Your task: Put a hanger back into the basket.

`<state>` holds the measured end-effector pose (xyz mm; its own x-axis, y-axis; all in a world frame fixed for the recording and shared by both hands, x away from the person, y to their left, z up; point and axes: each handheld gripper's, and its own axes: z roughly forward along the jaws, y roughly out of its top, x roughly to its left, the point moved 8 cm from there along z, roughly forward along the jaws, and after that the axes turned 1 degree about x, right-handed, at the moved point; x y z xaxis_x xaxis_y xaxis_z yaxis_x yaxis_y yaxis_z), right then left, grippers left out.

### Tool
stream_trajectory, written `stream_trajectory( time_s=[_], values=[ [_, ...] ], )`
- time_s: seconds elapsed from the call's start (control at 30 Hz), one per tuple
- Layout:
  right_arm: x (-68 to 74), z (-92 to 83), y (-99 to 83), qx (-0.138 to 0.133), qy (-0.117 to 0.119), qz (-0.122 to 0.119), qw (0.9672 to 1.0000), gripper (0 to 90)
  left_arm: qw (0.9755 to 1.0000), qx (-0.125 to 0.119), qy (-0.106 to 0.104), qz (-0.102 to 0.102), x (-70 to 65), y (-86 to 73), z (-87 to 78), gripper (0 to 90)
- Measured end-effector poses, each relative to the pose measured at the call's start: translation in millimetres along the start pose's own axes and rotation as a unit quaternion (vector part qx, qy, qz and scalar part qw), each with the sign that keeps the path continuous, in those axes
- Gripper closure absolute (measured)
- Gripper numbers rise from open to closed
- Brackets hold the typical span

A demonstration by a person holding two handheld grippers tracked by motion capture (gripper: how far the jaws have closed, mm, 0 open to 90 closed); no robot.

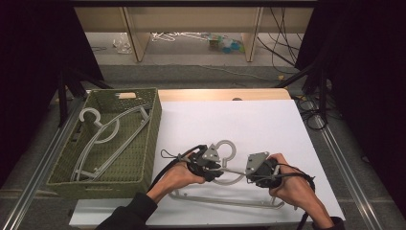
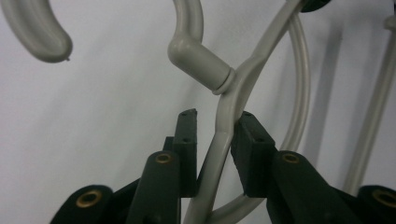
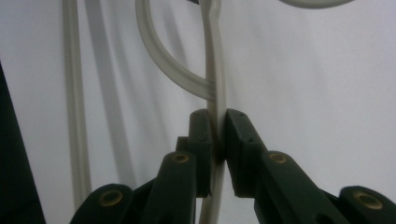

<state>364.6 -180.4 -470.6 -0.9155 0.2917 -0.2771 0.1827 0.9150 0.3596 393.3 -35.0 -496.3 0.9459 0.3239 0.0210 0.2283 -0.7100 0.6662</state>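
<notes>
The right tool [image 3: 215, 135] is closed on one thin arm of the grey plastic hanger [image 1: 225, 184], with both pads pressed flat against it. The left tool [image 2: 215, 140] has the other arm of the hanger between its jaws, just below the neck; its right pad touches the arm, but the left pad seems to stand a little apart, so I judge this grip is not yet firm. The hanger lies flat on the white bench [image 1: 268, 124], directly under and between the two tools. I judge the hanger is light and quite stiff, but its arms are thin and smooth, so it can slip or twist inside the pads. The two arms near the neck look like good places to hold, one on each side. Its long axis, the bottom bar, runs left to right on the person's side of the tools, and the hook [image 1: 229, 146] points away from the person. Far to the left of the left tool stands a green basket [image 1: 153, 143] with another hanger [image 1: 103, 136] in it.
</notes>
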Motion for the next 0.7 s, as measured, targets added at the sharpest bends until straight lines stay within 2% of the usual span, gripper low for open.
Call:
stream_trajectory(
  time_s=[0.03, 0.07, 0.13, 0.17, 0.2, 0.23, 0.27, 0.33, 0.37, 0.4, 0.43, 0.5, 0.53, 0.57, 0.6, 0.67, 0.7],
  values=[
    [-0.4, 0.1, -0.1, 0.0, -0.003, -0.004, 1.0, 80.9, 0.9998, 0.008, 0.002, 0.016, 0.0, -0.1, -3.0, 73.2],
    [-1.4, 0.3, 0.1, -0.001, -0.009, -0.008, 0.9999, 80.3, 0.9999, 0.005, 0.004, 0.011, -1.6, 1.1, -3.7, 74.0],
    [-3.9, 0.0, 0.8, -0.005, -0.018, -0.005, 0.9998, 75.7, 0.9996, 0.014, 0.009, 0.023, -1.1, 1.7, -7.6, 75.6],
    [-6.3, -1.4, 2.8, -0.016, -0.026, 0.0, 0.9995, 72.1, 0.9999, 0.002, 0.015, 0.003, -2.7, 3.8, -7.4, 77.3],
    [-12.1, -4.0, 2.1, -0.015, -0.04, -0.012, 0.999, 71.5, 0.9998, 0.007, 0.019, 0.003, -1.8, 3.0, -8.5, 78.6],
    [-10.7, -5.8, 3.3, -0.021, -0.041, 0.007, 0.9989, 68.8, 0.9996, 0.015, 0.024, 0.001, 0.8, 1.4, -10.5, 80.1],
    [-12.1, -9.1, 4.1, -0.028, -0.046, 0.016, 0.9984, 63.1, 0.9995, 0.014, 0.026, -0.01, 2.6, 1.2, -11.9, 79.5],
    [-15.9, -14.8, 6.0, -0.042, -0.055, 0.03, 0.9972, 58.5, 0.9994, 0.014, 0.029, -0.014, 6.9, 0.6, -16.1, 79.8],
    [-16.8, -17.7, 6.4, -0.046, -0.055, 0.04, 0.9966, 56.7, 0.9987, 0.007, 0.033, -0.037, 7.7, 1.2, -17.2, 79.6],
    [-18.6, -19.5, 7.0, -0.052, -0.062, 0.046, 0.9956, 54.7, 0.9982, 0.013, 0.037, -0.046, 10.1, 0.3, -20.5, 79.9],
    [-19.6, -22.1, 6.8, -0.055, -0.064, 0.05, 0.9952, 52.9, 0.9974, 0.004, 0.037, -0.061, 10.5, 1.8, -22.5, 79.8],
    [-21.4, -25.1, 7.8, -0.065, -0.071, 0.064, 0.9933, 51.3, 0.9967, 0.011, 0.042, -0.068, 13.7, 1.4, -29.4, 79.8],
    [-22.0, -27.4, 8.8, -0.075, -0.075, 0.074, 0.9917, 49.8, 0.9964, 0.014, 0.041, -0.073, 15.5, 1.1, -33.5, 79.8],
    [-22.0, -28.7, 9.4, -0.081, -0.077, 0.085, 0.9901, 48.4, 0.9966, 0.019, 0.041, -0.069, 17.4, 0.6, -37.3, 79.8],
    [-21.8, -29.7, 9.9, -0.086, -0.077, 0.092, 0.989, 47.5, 0.9951, 0.006, 0.047, -0.086, 18.7, 2.4, -40.1, 79.8],
    [-20.0, -31.3, 11.2, -0.103, -0.072, 0.111, 0.9859, 46.8, 0.9939, -0.007, 0.047, -0.1, 23.3, 3.9, -50.4, 79.9],
    [-21.3, -32.7, 12.3, -0.121, -0.078, 0.113, 0.9831, 46.8, 0.9932, -0.013, 0.045, -0.106, 24.7, 4.5, -54.3, 79.8]
  ],
)
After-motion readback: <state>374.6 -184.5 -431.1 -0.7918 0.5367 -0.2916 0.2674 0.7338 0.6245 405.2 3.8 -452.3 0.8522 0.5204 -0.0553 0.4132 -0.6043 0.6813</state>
